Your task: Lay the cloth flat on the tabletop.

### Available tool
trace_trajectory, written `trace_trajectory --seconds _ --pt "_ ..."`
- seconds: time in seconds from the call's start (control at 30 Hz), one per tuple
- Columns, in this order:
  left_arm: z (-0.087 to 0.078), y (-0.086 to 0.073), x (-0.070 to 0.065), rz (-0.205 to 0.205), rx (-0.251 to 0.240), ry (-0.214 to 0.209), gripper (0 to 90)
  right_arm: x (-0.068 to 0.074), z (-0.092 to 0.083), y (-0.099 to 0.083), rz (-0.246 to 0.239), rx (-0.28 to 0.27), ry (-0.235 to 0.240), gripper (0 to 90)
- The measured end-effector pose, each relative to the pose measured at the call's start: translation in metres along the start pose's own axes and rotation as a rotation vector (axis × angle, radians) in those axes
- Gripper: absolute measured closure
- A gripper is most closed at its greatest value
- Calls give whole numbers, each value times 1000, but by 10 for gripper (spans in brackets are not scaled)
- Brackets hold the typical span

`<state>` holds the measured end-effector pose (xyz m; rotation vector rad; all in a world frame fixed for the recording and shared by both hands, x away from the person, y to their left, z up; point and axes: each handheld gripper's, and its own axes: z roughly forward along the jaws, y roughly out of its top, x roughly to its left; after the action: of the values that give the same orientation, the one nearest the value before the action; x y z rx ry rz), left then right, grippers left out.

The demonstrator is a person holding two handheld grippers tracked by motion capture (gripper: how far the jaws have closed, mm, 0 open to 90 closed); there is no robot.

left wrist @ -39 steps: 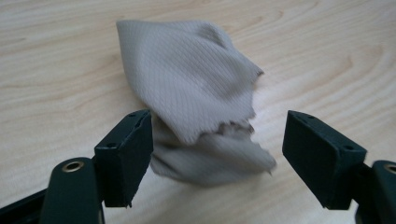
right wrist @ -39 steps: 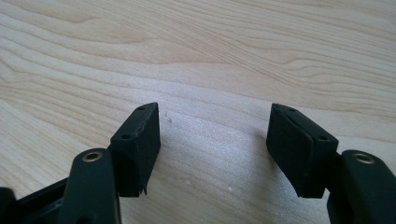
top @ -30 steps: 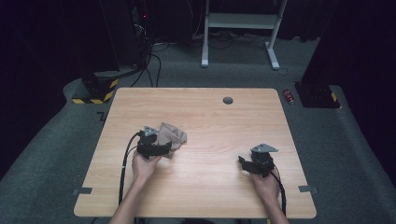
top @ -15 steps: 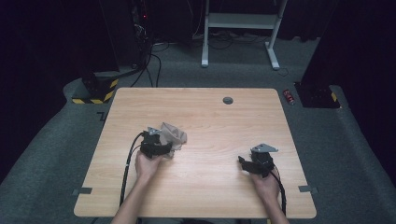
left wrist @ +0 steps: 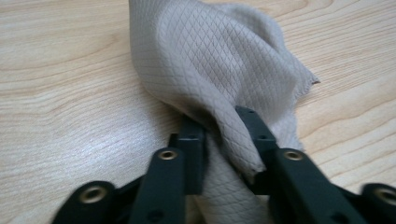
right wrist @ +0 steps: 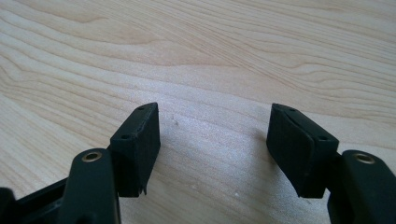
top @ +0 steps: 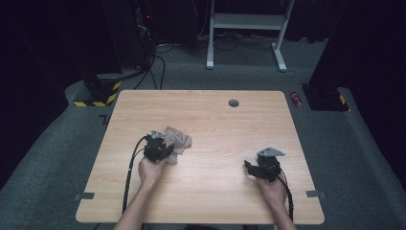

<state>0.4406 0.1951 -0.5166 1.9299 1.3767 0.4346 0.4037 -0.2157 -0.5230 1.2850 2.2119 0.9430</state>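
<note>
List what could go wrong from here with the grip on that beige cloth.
1. The left gripper, whose jaws have just been closing, pinches only a bunched fold of the cloth; the fold may slip out when lifted.
2. The rest of the cloth lies crumpled on the table, so it may drag or unfold unevenly.
3. The right gripper stands open over bare wood, too far off to help.

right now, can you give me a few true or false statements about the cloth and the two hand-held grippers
1. The left hand-held gripper has a fold of the beige cloth between its jaws. True; they have just been closing on it.
2. The right hand-held gripper holds a cloth corner. False; its jaws stand open over bare table.
3. The cloth is smooth and plain. False; it has a quilted diamond pattern.
4. The cloth lies crumpled. True.
</note>
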Motion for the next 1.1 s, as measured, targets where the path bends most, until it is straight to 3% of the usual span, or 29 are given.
trace_trajectory --seconds 0.1,0.37,0.5,0.53,0.83,0.93,1.1 --pt "0 0 0 0 -6 -8 790 0 0 0 0 0 0 347" --pt "-4 1 -1 14 -25 -44 814 0 0 0 0 0 0 347" --pt "-6 2 -4 -4 -45 -94 816 0 0 0 0 0 0 345" --pt "-7 3 -6 -20 -57 -123 817 0 0 0 -1 0 1 345" --pt "-10 14 -25 53 -63 -165 818 0 0 0 -1 0 1 345" --pt "-12 20 -37 84 -78 -201 820 0 0 0 -1 1 1 345" --pt "-13 25 -51 98 -84 -238 820 0 0 0 -2 1 1 345"
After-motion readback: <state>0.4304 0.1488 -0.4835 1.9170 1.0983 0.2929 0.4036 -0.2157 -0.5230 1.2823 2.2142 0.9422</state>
